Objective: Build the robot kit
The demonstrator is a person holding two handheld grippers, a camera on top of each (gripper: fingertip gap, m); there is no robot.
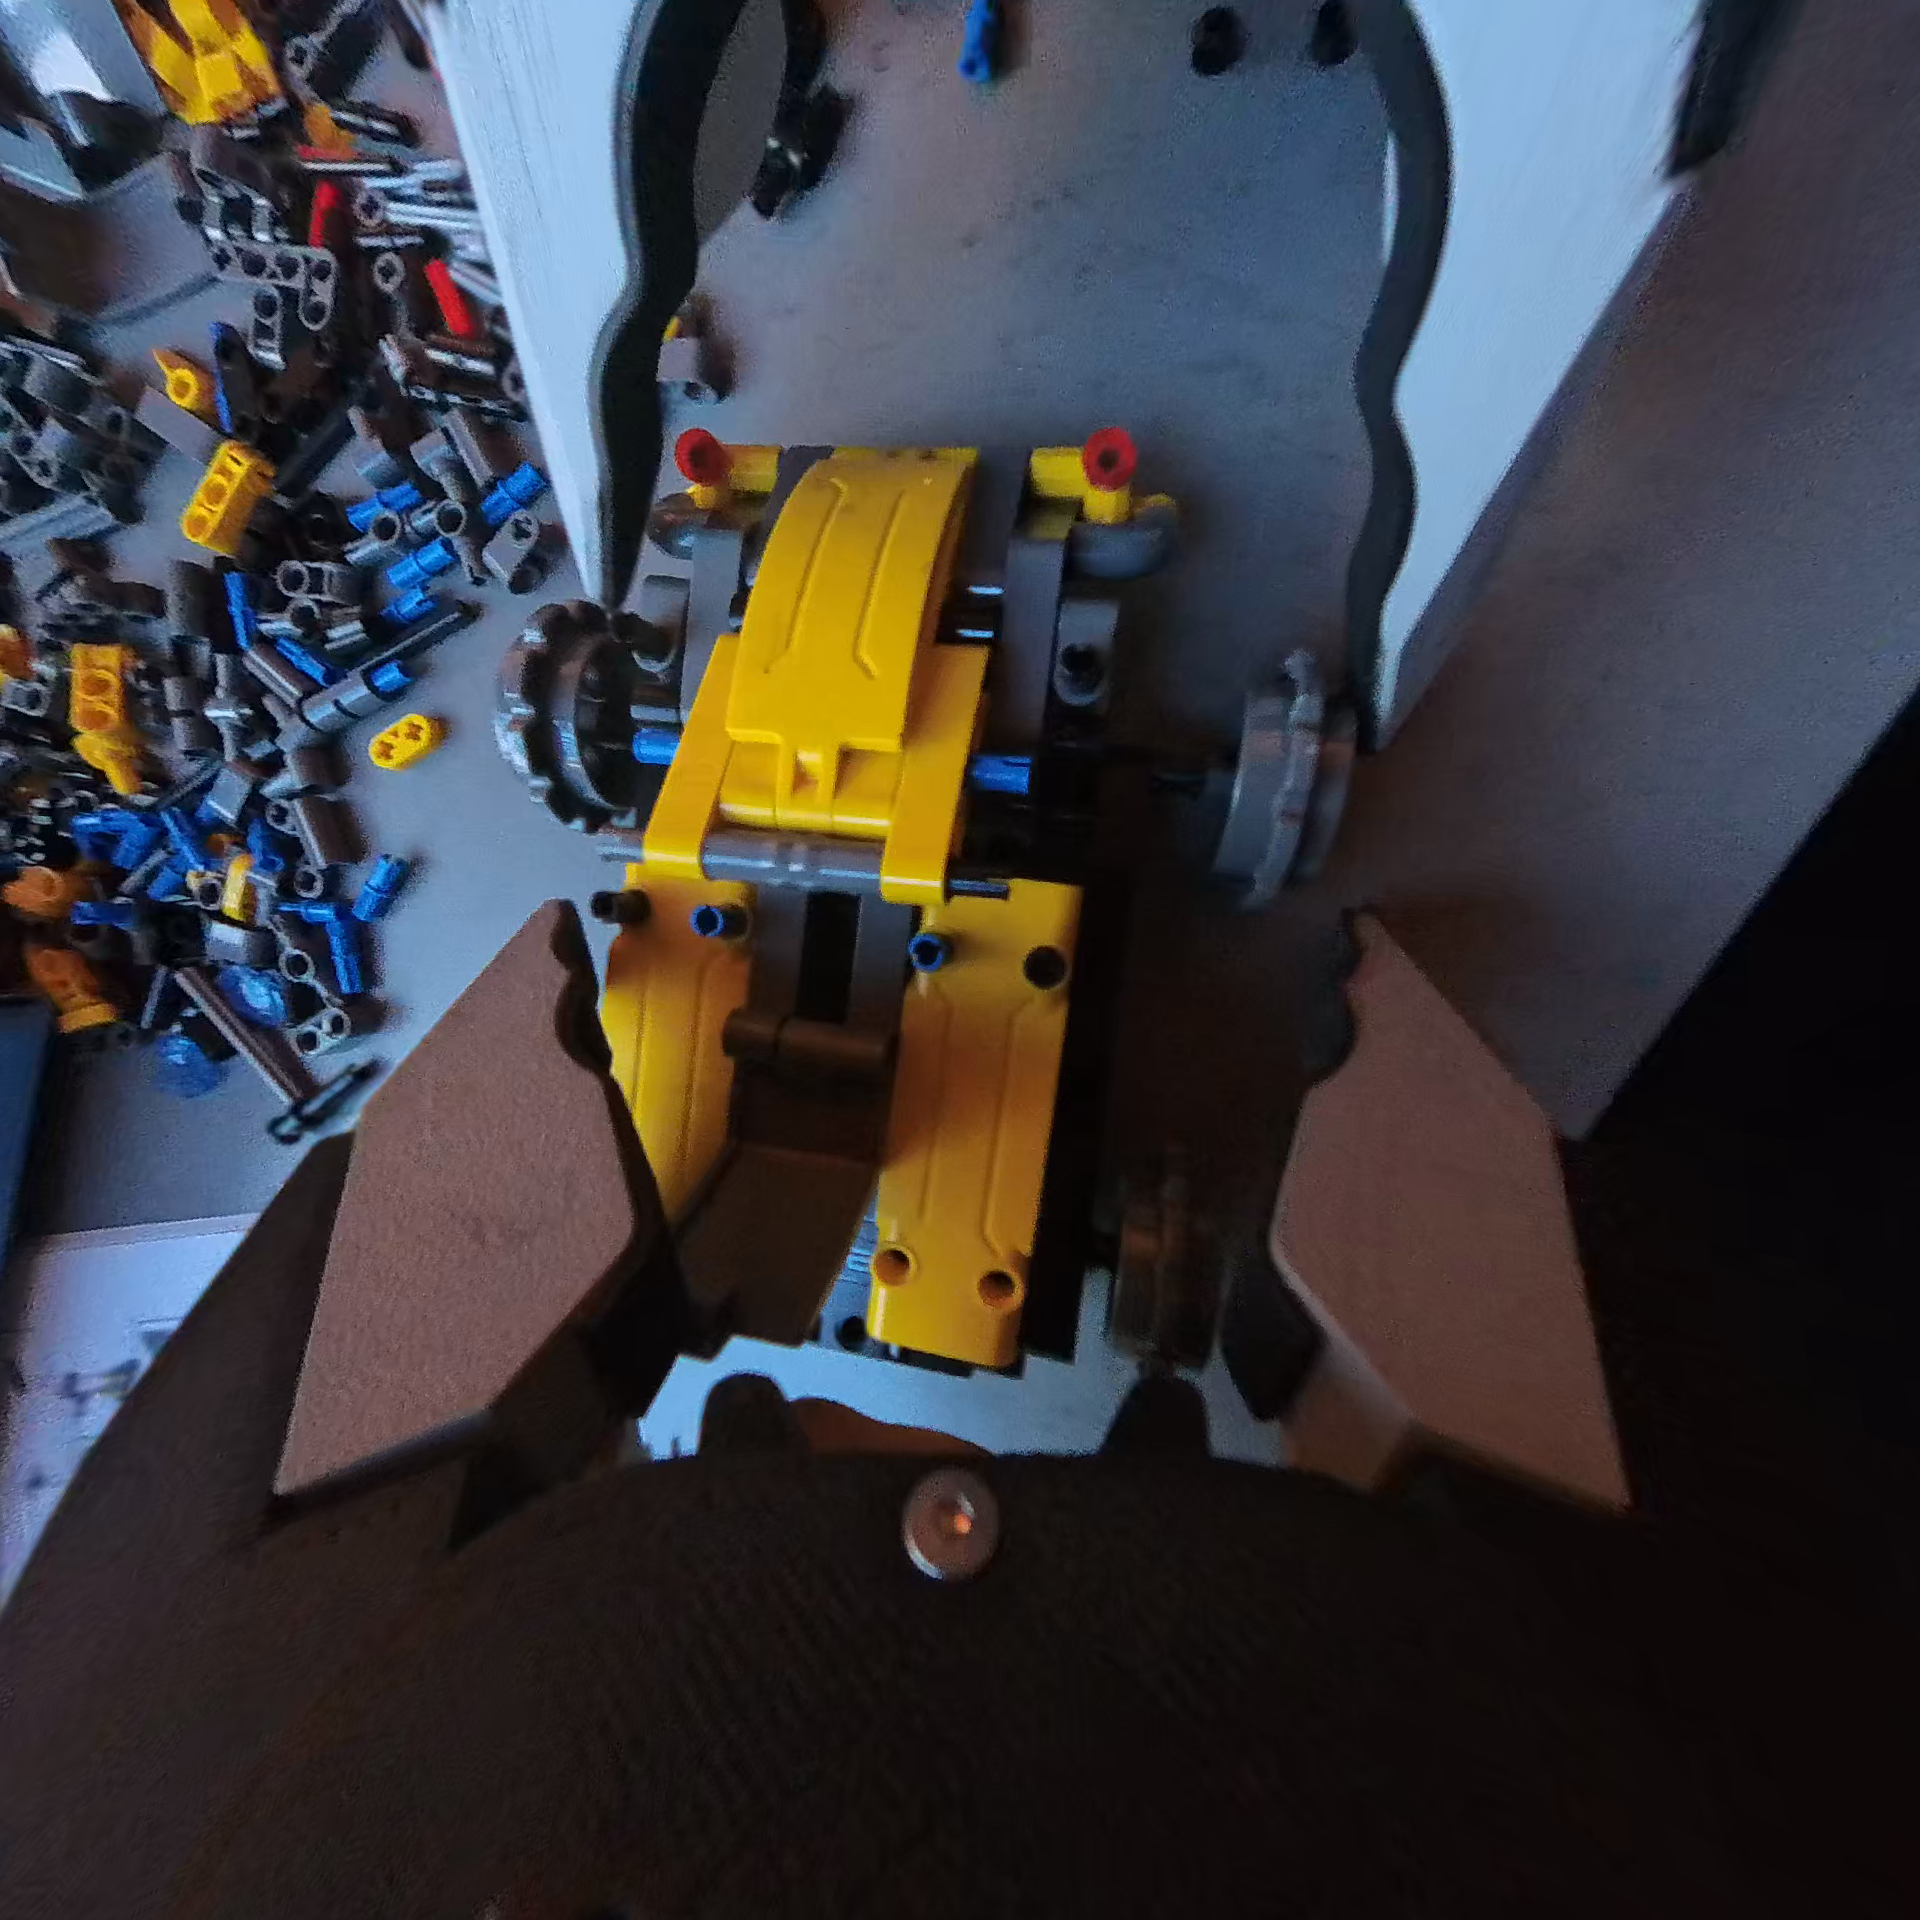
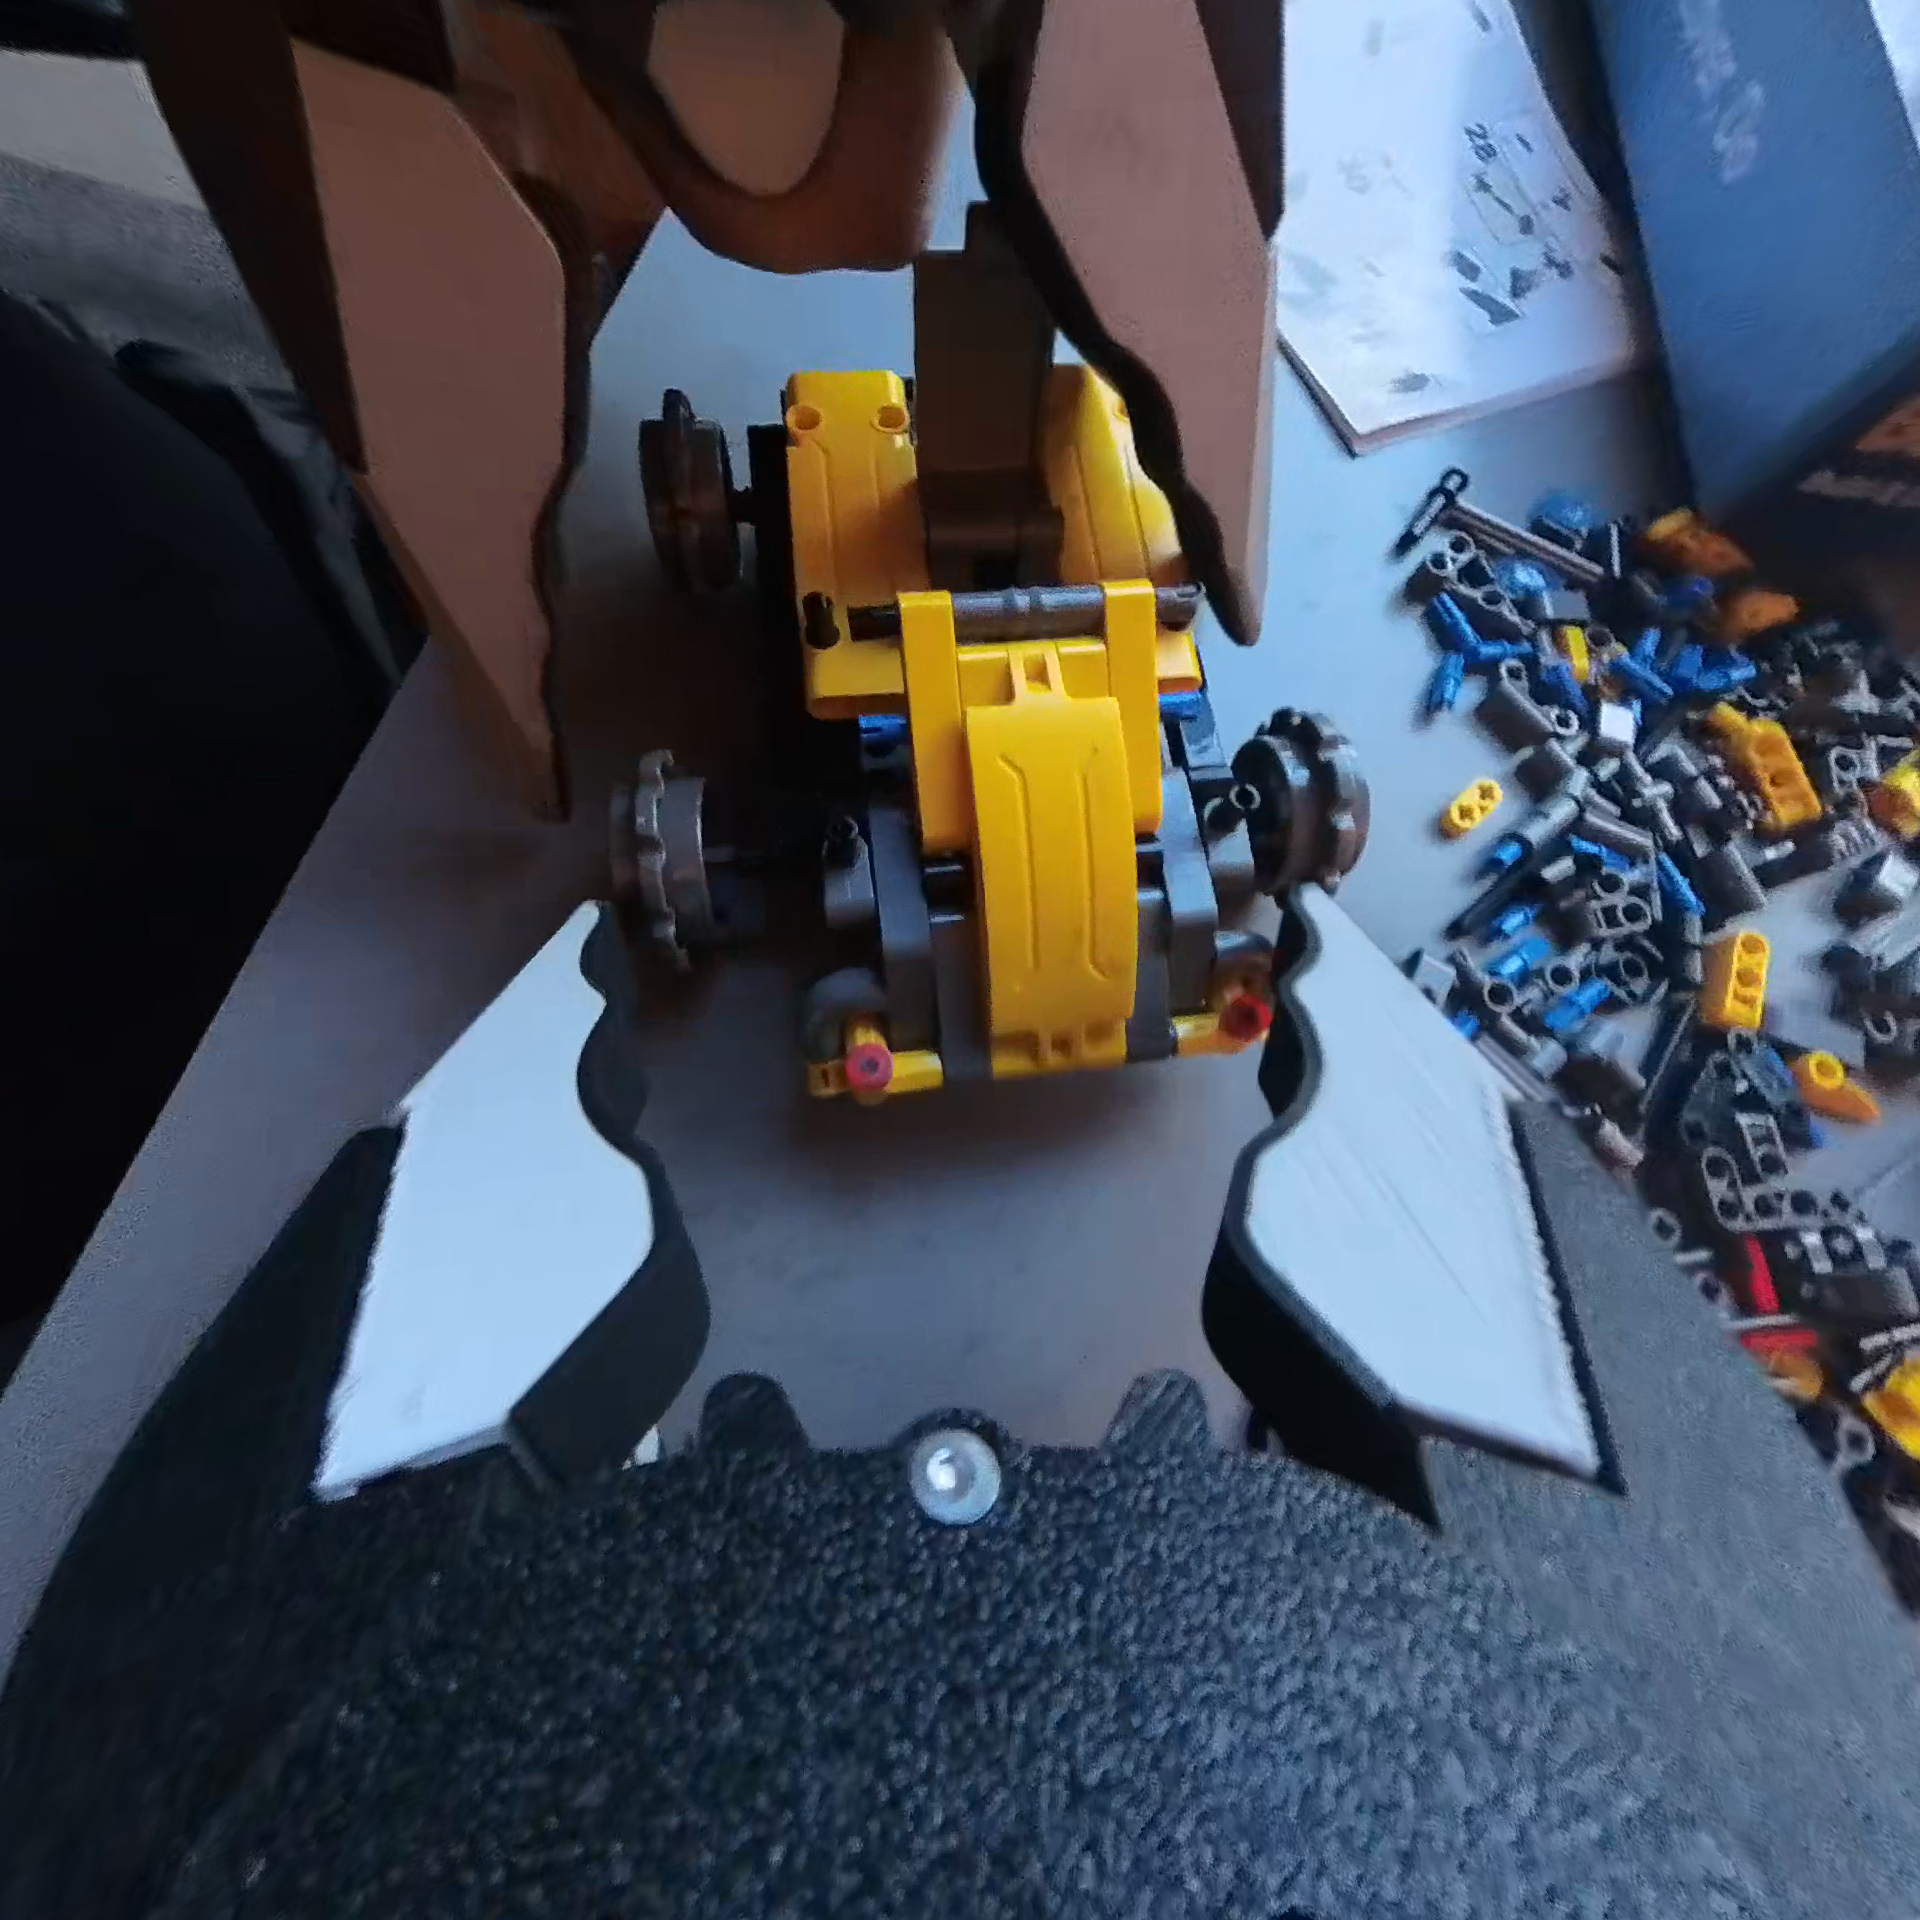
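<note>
A yellow and grey brick-built vehicle (image 1: 852,623) stands on the grey table (image 1: 1039,260). It has bare grey wheel hubs (image 1: 566,717) and two red pins at its front. My left gripper (image 1: 956,920), with brown fingers, is open and straddles the vehicle's rear; its left finger (image 1: 488,1143) lies against the yellow side panel. My right gripper (image 2: 945,909), with white fingers, is open and straddles the front of the vehicle (image 2: 1039,862), holding nothing. Each gripper shows in the other's view: the right (image 1: 982,660) and the left (image 2: 894,717).
A pile of loose black, grey, blue, yellow and red parts (image 1: 239,675) lies beside the vehicle, also in the right wrist view (image 2: 1662,883). A printed booklet (image 2: 1434,229) and a blue box (image 2: 1787,208) lie beyond it. The table edge (image 2: 312,831) runs along the other side. Tip to tip, the grippers are about 4 cm apart.
</note>
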